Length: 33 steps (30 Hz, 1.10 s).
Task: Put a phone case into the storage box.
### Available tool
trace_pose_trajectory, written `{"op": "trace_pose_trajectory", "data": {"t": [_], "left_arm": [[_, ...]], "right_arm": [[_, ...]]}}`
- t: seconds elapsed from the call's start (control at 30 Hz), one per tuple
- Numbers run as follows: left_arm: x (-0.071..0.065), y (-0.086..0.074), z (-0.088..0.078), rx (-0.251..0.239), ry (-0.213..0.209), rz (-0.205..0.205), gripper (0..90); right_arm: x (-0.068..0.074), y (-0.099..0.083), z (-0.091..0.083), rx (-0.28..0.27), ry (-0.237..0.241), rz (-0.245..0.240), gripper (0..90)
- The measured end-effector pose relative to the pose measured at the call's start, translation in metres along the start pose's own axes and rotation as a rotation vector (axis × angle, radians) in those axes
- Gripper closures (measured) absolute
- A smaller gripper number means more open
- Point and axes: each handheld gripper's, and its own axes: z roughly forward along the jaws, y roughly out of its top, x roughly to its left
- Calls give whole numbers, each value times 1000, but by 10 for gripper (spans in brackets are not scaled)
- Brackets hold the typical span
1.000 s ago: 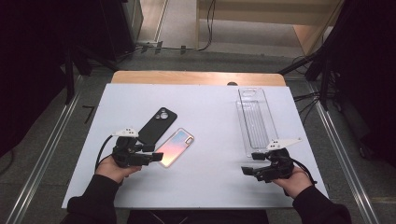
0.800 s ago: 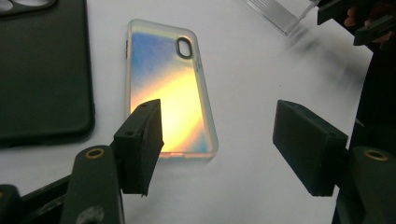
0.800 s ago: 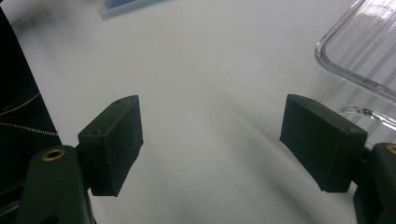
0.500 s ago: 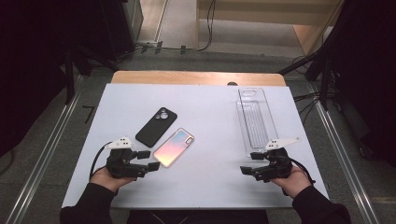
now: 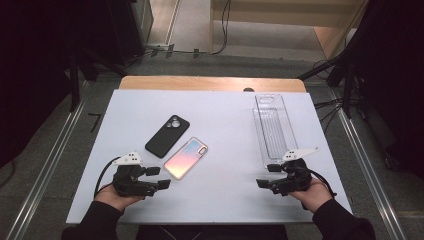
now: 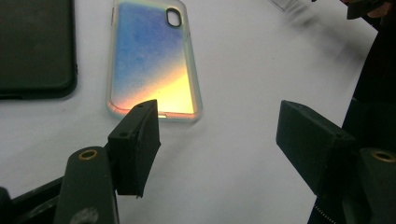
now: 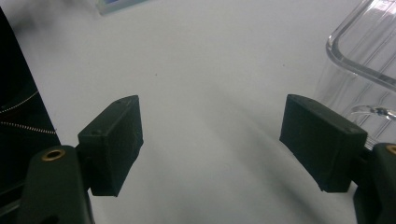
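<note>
I have both hands resting low at the near edge of the desk (image 5: 220, 107), forearms coming up from that edge in dark sleeves. My left gripper (image 5: 159, 177) sits toward the near left corner, lying roughly level with its jaws pointing across the desk to the right; its jaws have just been opening and stand spread with only bare desk surface between them. From the left gripper view the iridescent phone case (image 6: 154, 60) lies flat just beyond the jaws, its near short end close behind the tip of one jaw, though I cannot tell whether the two touch. In the high view that same case (image 5: 186, 157) lies at an angle a little left of the desk's middle, just up and to the right of my left gripper. The black phone case (image 5: 167, 135) lies beside it on the far-left side, tilted the same way, the two very close together. My right gripper (image 5: 265, 175) rests near the near right corner, also about level, jaws pointing left toward the middle and released, holding nothing. Just beyond that hand the clear plastic tray (image 5: 274, 129) runs lengthwise toward the far edge, and in the right gripper view its rim (image 7: 359, 51) sits beside one jaw.
</note>
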Motion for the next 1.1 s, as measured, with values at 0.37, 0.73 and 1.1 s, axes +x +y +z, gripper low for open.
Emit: {"op": "trace_pose_trajectory", "data": {"t": [0.37, 0.73, 1.1], "left_arm": [[-1, 20, 3, -7, 37, 19, 305], [1, 42, 16, -36, 48, 44, 284], [4, 68, 38, -36, 27, 57, 263]], "right_arm": [[-1, 0, -1, 2, -2, 1, 195], [-2, -1, -1, 3, -2, 5, 195], [-2, -1, -2, 2, -1, 7, 195]]}}
